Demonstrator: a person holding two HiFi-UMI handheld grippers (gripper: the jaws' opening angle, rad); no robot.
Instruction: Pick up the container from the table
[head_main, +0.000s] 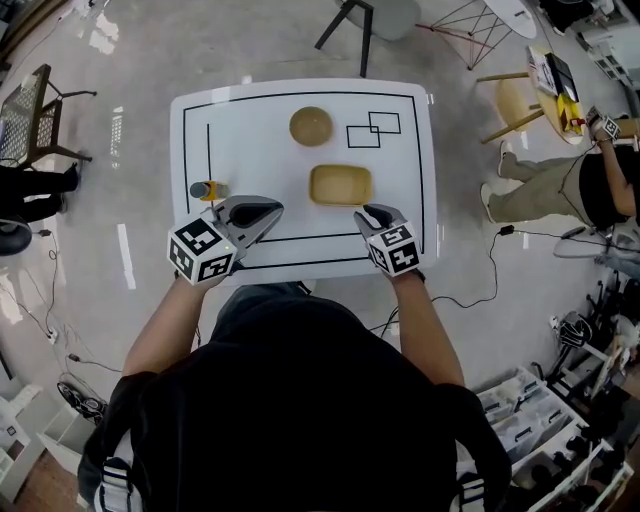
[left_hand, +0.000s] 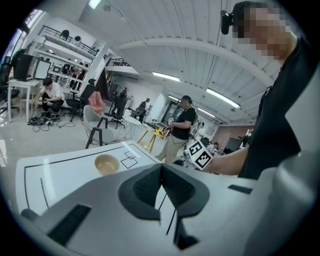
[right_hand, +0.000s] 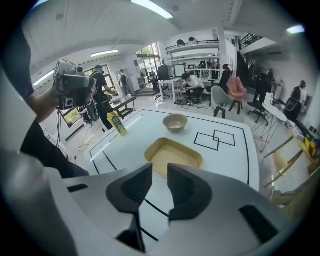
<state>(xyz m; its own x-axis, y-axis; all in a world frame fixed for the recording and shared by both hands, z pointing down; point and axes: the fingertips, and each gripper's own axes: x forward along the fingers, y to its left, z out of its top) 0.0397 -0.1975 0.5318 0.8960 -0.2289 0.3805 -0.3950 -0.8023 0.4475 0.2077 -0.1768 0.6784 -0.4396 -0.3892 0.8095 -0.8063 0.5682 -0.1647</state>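
Since the shallow yellow container (head_main: 340, 185) lies loose on the smooth white desk (head_main: 260, 150), the right tool (head_main: 375, 217), just nearer the person than the container with jaws apart and nothing between them, could shove it away instead of straddling its near wall. A one-edge pinch might also let it tip. Left of the container, the left tool (head_main: 262, 212) is closed and empty. It looks empty, as does the bowl (head_main: 311, 126) beyond it; the bottle (head_main: 207, 190) farther left hides its contents.
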